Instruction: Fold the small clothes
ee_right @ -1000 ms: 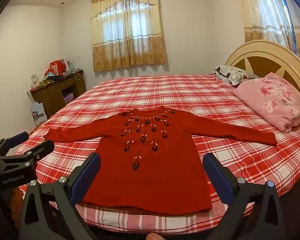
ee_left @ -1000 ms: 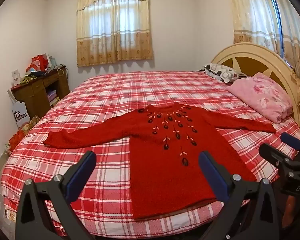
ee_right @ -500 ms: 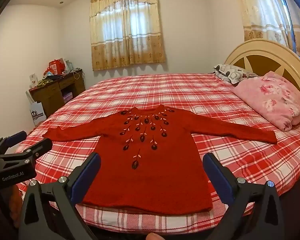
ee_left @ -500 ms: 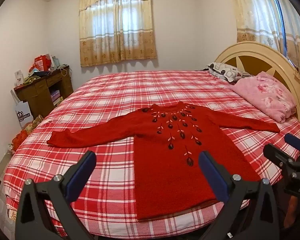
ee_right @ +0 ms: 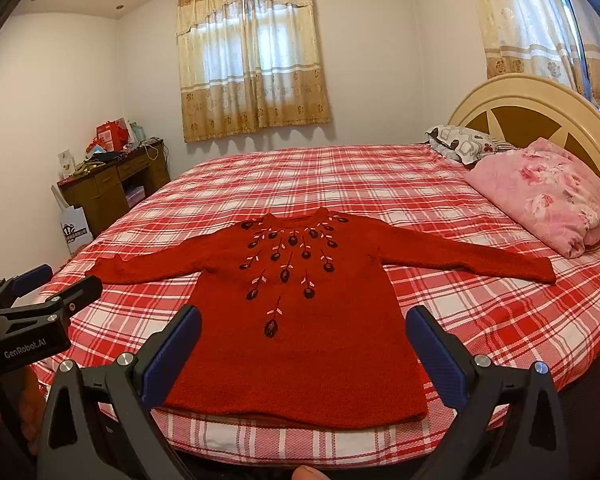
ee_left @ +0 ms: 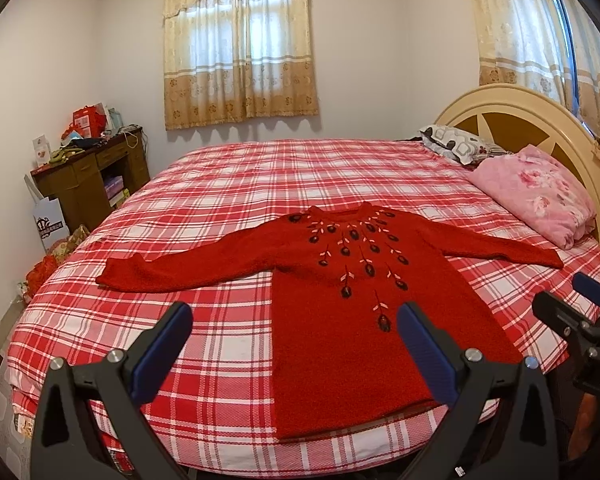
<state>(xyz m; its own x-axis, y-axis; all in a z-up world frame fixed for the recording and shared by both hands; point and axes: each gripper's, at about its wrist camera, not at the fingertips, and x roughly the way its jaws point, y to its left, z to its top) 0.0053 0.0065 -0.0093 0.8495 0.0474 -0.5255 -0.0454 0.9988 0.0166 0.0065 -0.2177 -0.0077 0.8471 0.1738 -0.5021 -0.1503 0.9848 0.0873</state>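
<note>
Blue-padded fingers [ee_left: 162, 350] of the left gripper [ee_left: 292, 350] are seen nearest in the left wrist view, spread wide with nothing between them, held above the near edge of the bed [ee_left: 228, 320]. In the right wrist view the right gripper [ee_right: 302, 354] is likewise shown with its jaws wide apart and empty, poised over the hem of the garment. Each gripper is also caught at the edge of the other's view, the two being held side by side.

Just beyond the fingertips, a red knitted sweater [ee_right: 300, 320] is laid flat, front up, on the red-and-white checked bedcover [ee_right: 340, 176]. Its hem is placed close to the near edge of the bed, and its neckline is turned toward the far side. Both sleeves are stretched out sideways. A pattern of dark flowers with pale leaves is spread below the collar. The sweater is not touched by either gripper.

Farther off, to the right, a pink floral quilt [ee_right: 552, 192] is bundled against the cream headboard [ee_right: 520, 92], with a grey patterned pillow [ee_right: 464, 146] beside it. At the left wall a brown wooden desk [ee_right: 112, 184] is loaded with clutter. On the far wall a window is covered by cream and tan curtains [ee_right: 252, 64].
</note>
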